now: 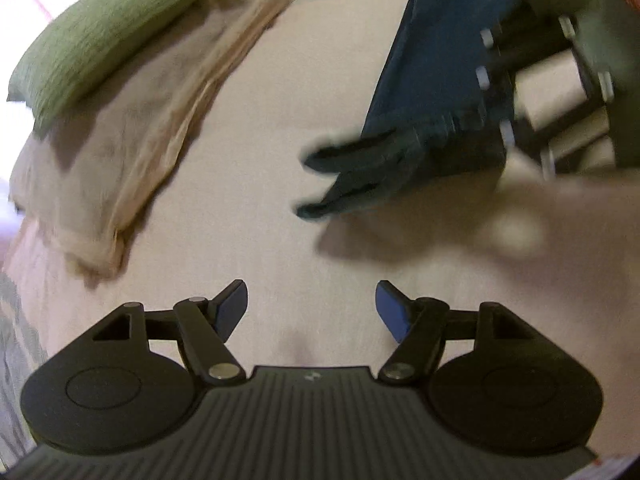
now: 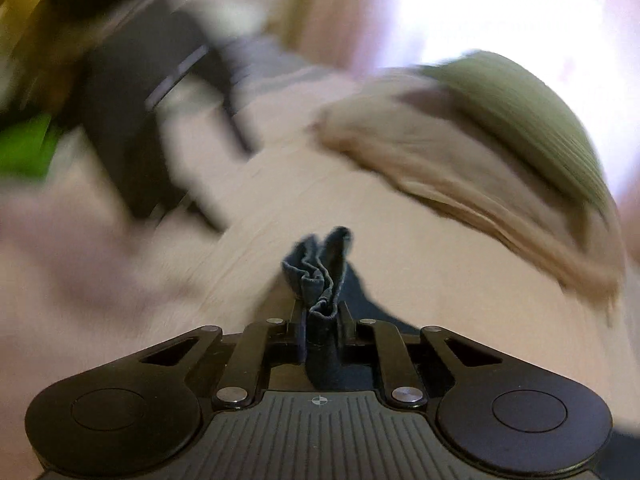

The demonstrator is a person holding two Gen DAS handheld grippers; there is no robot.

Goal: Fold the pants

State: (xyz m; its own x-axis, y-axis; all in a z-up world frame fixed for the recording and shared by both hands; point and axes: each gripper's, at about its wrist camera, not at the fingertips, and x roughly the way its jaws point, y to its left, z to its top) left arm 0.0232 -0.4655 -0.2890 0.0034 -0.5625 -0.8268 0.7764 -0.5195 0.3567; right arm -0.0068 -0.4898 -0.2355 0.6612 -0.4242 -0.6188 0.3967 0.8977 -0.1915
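The pants (image 1: 436, 48) are dark blue; in the left wrist view they hang as a wide strip at the upper right, over a pale pink bed sheet (image 1: 256, 200). My right gripper (image 1: 436, 140) comes in from the right there, shut on a bunched edge of the fabric, whose ends stick out past its tips. In the right wrist view that bunched edge of the pants (image 2: 320, 268) is pinched between the closed fingers of my right gripper (image 2: 322, 320). My left gripper (image 1: 311, 300) hovers low over the sheet, open, with nothing between its blue pads.
A folded beige cloth (image 1: 132, 140) lies at the left of the bed with a green cushion (image 1: 100, 36) on top of it. Both show blurred in the right wrist view, the cloth (image 2: 440, 152) under the cushion (image 2: 520, 108). A dark blurred shape (image 2: 120, 132) stands at that view's left.
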